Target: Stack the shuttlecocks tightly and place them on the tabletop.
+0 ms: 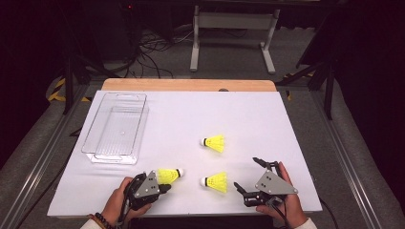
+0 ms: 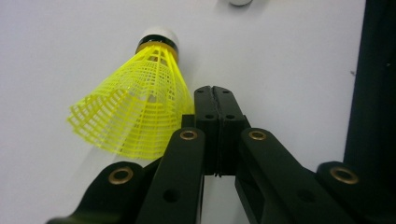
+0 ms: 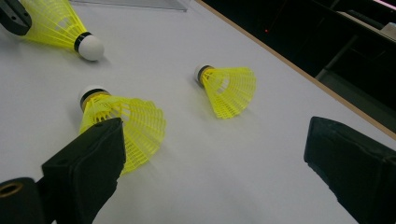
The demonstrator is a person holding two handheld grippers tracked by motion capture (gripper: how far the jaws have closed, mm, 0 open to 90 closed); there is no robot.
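Yellow mesh shuttlecocks, three of them, are lying on their sides on your white table (image 1: 286,133). Your left gripper (image 1: 167,187) sits at the near edge with its jaws pressed flat together, nothing between them. In the left gripper view the closed tips rest right against the rim of the nearest shuttlecock (image 2: 135,112), beside its skirt, not around it. That one has its white cork end pointing away from the gripper.

Your right gripper (image 1: 248,174) is at the near right corner, jaws spread wide with bare table between them. The middle shuttlecock (image 1: 216,182) lies just beside its left jaw, cork end pointing toward your left hand; in the right gripper view that jaw overlaps part of the skirt, so you can't quite tell if it touches. The third shuttlecock (image 1: 214,142) lies farther up the table, well apart from both grippers.

Off at the far left there's a clear plastic bin (image 1: 116,126) with a loose lid lying in it
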